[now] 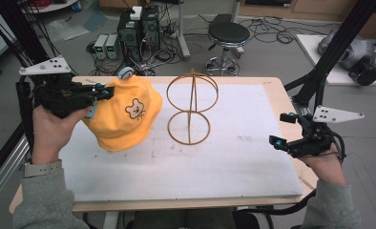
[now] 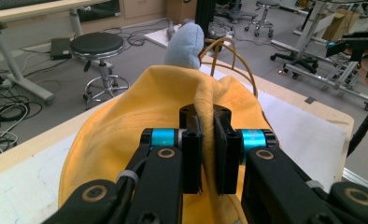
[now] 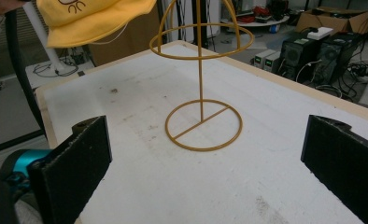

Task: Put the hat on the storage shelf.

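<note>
In the high view, the left gripper [image 1: 93,98] holds a soft yellow cloth bucket hat with a small bear face stitched on the crown [image 1: 124,114], lifted at the left of the white padded table top [image 1: 200,167] and just beside a thin golden wire hat stand with a round base ring and a domed cage on top [image 1: 192,107]. The right gripper [image 1: 284,131] waits at the table's right edge, well apart from both. To seat the hat well, I judge its opening must be brought over the dome and lowered squarely, with the stand kept from tipping.

In the left gripper view, the jaws are pressed together on a fold of the hat's brim, the yellow fabric bunched between the pads. A pale blue padded ear [image 2: 184,44] stands up from the hat, and the stand's wire curves behind it; whether cloth touches wire there is hard to tell.

In the right gripper view, the jaws are spread wide with nothing between them, framing the stand's base ring, with the hat hanging above left.
</note>
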Demonstrator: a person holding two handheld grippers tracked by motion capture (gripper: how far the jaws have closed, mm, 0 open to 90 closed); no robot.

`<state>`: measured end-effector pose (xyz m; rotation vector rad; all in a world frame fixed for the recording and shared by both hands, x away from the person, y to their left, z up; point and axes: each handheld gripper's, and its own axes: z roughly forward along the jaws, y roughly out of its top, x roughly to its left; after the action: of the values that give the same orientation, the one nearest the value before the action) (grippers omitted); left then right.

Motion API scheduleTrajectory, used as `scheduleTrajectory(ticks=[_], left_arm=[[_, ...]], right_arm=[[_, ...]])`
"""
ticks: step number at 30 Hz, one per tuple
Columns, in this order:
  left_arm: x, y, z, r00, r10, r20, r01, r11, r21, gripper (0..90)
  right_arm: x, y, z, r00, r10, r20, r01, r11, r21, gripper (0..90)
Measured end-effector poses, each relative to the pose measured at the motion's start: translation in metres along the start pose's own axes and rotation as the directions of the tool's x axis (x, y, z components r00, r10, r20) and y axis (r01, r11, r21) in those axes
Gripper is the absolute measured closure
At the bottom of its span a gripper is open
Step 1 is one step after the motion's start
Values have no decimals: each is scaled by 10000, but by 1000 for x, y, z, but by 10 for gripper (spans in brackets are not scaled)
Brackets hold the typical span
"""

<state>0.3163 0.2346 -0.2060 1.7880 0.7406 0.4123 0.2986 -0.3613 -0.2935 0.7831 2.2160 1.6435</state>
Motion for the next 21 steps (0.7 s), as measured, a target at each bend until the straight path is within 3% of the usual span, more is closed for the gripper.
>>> scheduleTrajectory(ticks=[9, 14, 21], left_arm=[[-3, 17, 13, 9999, -40, 148, 41, 10000, -46, 833], [-5, 25, 20, 9995, -179, 262, 187, 9994, -304, 833], [-9, 38, 33, 9992, -38, 407, 49, 9996, -276, 833]], right_arm=[[1, 1, 1, 9999, -67, -84, 67, 10000, 11, 13], [0, 1, 0, 9999, -82, -95, 82, 10000, -41, 13], [0, 0, -2, 9998, -47, -180, 45, 9999, -104, 13]])
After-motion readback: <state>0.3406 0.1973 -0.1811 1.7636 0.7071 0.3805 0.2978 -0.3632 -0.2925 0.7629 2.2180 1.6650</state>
